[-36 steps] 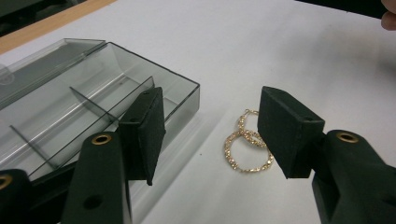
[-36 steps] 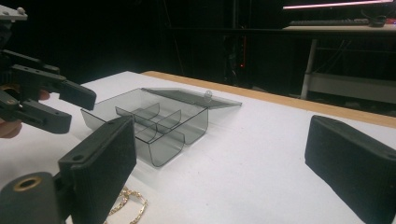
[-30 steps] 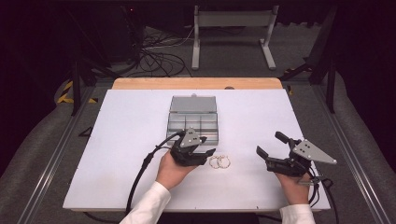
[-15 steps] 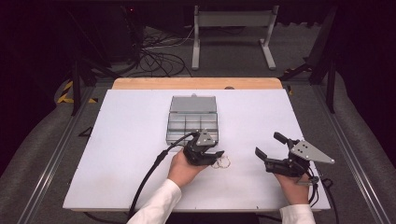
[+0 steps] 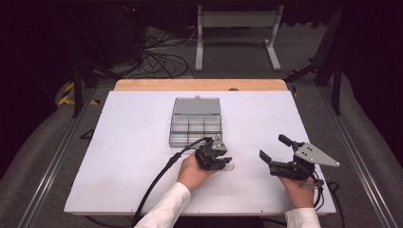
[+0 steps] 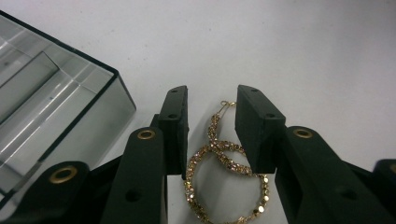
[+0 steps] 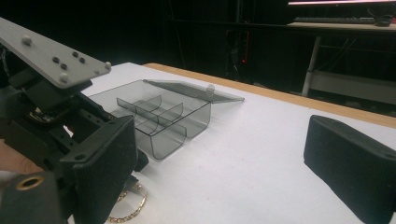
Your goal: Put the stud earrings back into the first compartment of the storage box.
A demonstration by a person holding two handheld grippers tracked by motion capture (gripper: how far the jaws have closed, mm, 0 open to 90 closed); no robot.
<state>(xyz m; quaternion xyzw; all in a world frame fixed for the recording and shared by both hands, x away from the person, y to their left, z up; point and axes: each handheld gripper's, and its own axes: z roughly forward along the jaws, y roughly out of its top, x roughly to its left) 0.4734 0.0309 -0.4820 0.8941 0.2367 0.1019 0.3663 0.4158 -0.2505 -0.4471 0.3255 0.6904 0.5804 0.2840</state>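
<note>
My left gripper straddles gold beaded hoop earrings at lower centre, jaws open; next I close. My right gripper idles open.

The person's left hand has carried the black two-jaw left gripper rightward and down over the pair of gold, bead-studded hoop earrings, which a second ago lay uncovered just to its right on the white table. Its jaws now stand apart on either side of the overlapping hoops, tips close to the tabletop. The black right gripper with its grey triangular plate has edged slightly left, jaws spread wide as before.
</note>
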